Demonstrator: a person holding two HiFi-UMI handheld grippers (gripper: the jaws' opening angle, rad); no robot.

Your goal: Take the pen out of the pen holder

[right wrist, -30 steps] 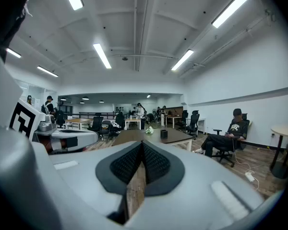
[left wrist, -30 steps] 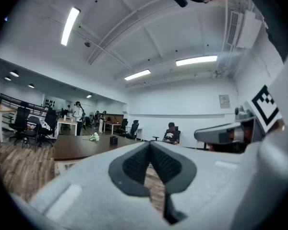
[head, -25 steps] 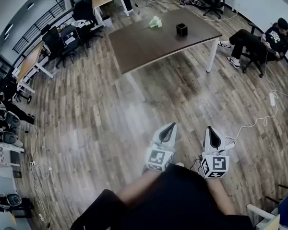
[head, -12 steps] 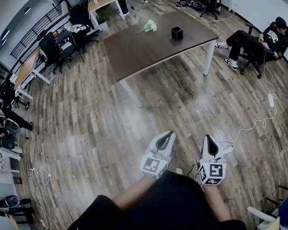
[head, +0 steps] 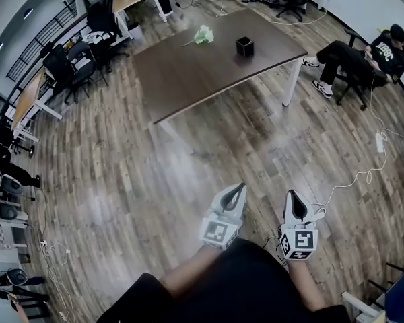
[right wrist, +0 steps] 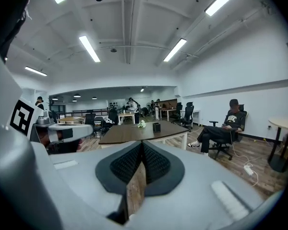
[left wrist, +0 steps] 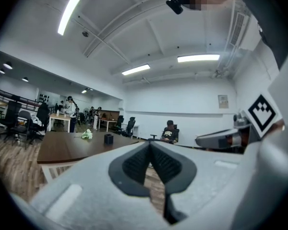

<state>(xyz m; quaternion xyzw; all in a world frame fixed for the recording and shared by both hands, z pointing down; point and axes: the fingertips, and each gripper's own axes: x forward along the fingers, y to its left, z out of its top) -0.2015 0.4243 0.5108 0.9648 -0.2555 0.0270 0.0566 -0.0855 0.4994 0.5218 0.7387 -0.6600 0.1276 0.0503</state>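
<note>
- the wood-plank floor [head: 121,180] fills most of my head view.
- the dark brown rectangular table [head: 188,73] on white legs stands well ahead of me.
- a person in black [head: 363,52] sits to its right.
- my left claw [head: 237,190] is pressed together and empty.
- my right claw [head: 293,197], near it, is closed and empty too.
- the small black square pen holder [head: 244,45] sits on the table, well apart from both claws; i can't make out a pen.
- a pale bunch of flowers [head: 202,35] lies near the holder.
</note>
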